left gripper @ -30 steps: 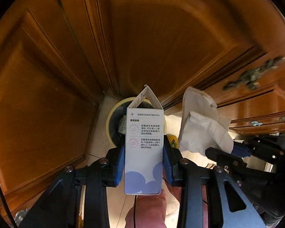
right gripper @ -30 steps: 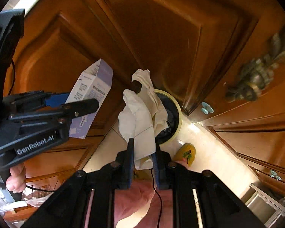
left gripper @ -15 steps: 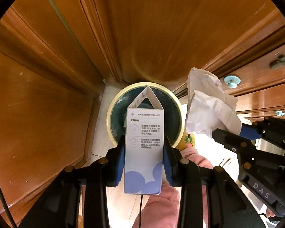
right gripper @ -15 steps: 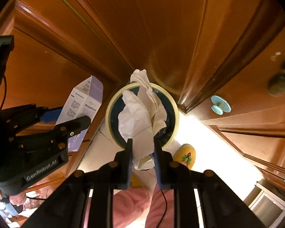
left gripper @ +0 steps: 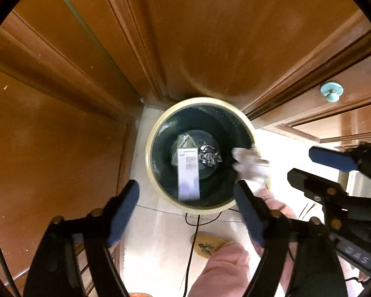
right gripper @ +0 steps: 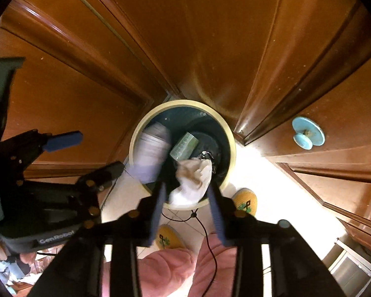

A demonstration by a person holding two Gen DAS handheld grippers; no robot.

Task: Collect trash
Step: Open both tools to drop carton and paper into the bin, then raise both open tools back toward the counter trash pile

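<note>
While both grippers are pointed down over the trash bin, the release of their loads is being carried out. The left gripper is seen with its jaws just opened wide and nothing pressed between them; the white carton is caught directly ahead of it, inside the bin's dark liner, blurred as in a fall. The right gripper has likewise just been opened, and the crumpled tissue is framed between its spread fingers at the bin's near rim, apparently let go (whether a pad is brushed cannot be told). Beyond the carton, a foil scrap and a clear wrapper are already lodged at the bottom. This drop is judged nearly finished. Whether further trash is left elsewhere is not shown.
</note>
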